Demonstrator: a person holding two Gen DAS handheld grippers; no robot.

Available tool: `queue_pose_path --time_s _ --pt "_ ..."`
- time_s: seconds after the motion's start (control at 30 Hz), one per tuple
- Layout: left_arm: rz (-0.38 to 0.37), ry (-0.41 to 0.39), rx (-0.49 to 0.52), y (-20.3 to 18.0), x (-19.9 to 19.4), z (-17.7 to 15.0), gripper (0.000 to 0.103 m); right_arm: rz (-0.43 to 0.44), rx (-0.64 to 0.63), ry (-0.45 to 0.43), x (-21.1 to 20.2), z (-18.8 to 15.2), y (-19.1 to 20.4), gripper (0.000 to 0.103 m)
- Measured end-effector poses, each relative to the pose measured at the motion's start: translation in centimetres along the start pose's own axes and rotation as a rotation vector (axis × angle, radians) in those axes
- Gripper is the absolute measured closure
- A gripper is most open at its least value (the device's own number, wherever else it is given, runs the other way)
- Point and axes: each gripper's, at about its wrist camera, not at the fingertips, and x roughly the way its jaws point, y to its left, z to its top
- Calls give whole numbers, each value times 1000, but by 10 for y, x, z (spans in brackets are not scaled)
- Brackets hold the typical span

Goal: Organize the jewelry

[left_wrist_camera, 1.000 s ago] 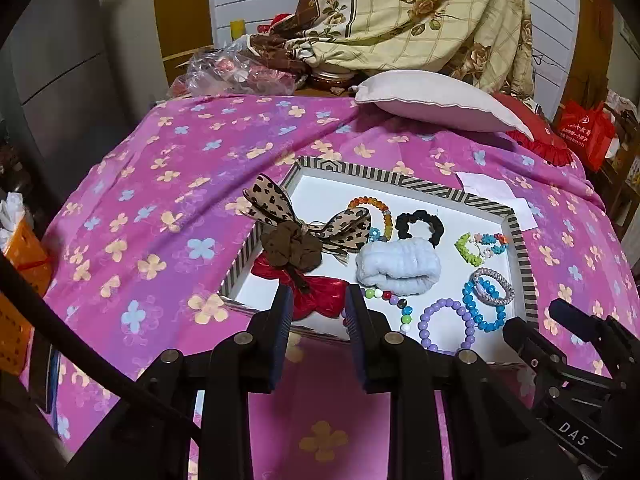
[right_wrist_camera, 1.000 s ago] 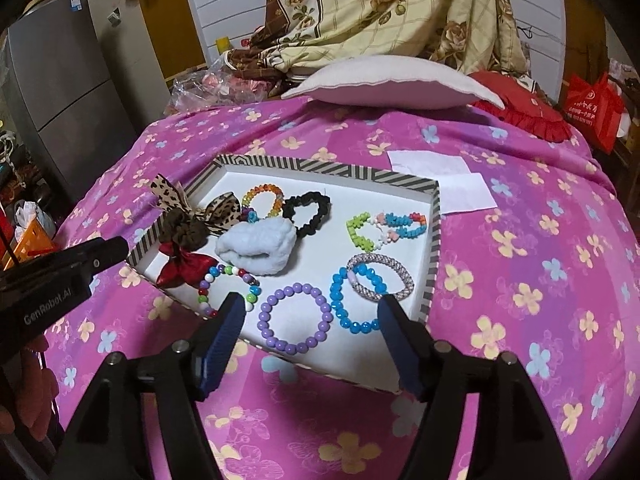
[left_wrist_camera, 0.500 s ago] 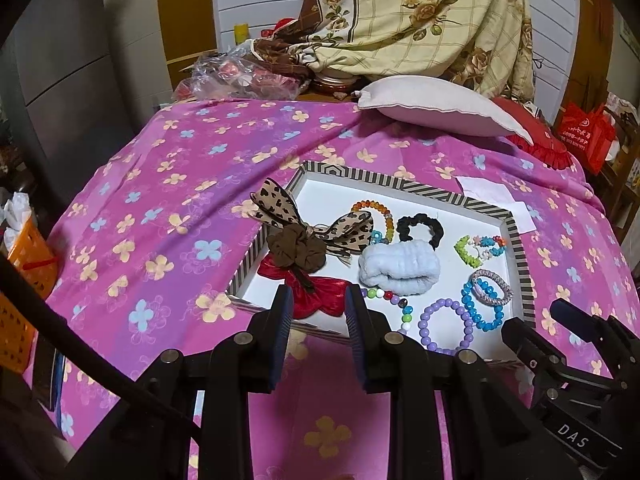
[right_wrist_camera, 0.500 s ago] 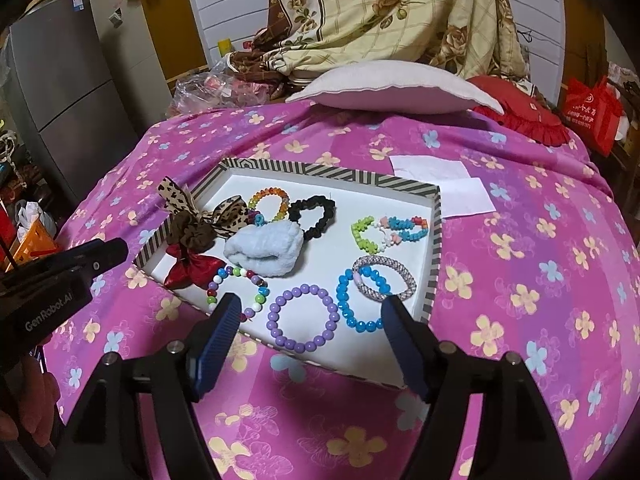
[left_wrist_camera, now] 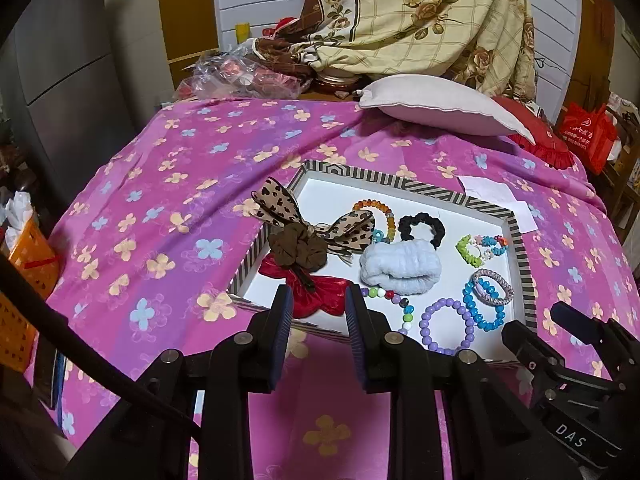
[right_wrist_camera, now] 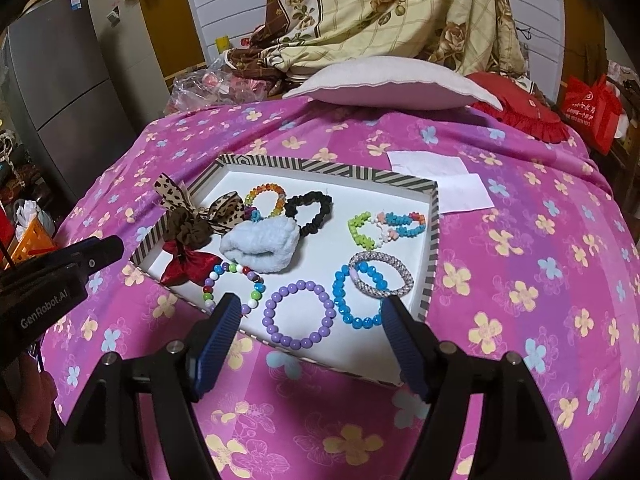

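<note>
With both grippers' fingers spread and empty, left [left_wrist_camera: 314,318] and right [right_wrist_camera: 310,330], pinch the light, slippery purple bracelet [right_wrist_camera: 299,315] across one bead strand.

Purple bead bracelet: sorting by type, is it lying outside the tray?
No, the purple bead bracelet lies inside the tray, near its front edge.
</note>
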Motion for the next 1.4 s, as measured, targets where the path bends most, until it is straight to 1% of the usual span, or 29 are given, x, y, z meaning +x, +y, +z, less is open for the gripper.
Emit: queue_pose_path --time_s 0.47,1.4 --pt "4 8 16 -4 2 -3 57 0 0 7 4 -2 0 26" --pt "9 8 13 -2 3 -4 57 3 -11 20 7 -3 -5 26"
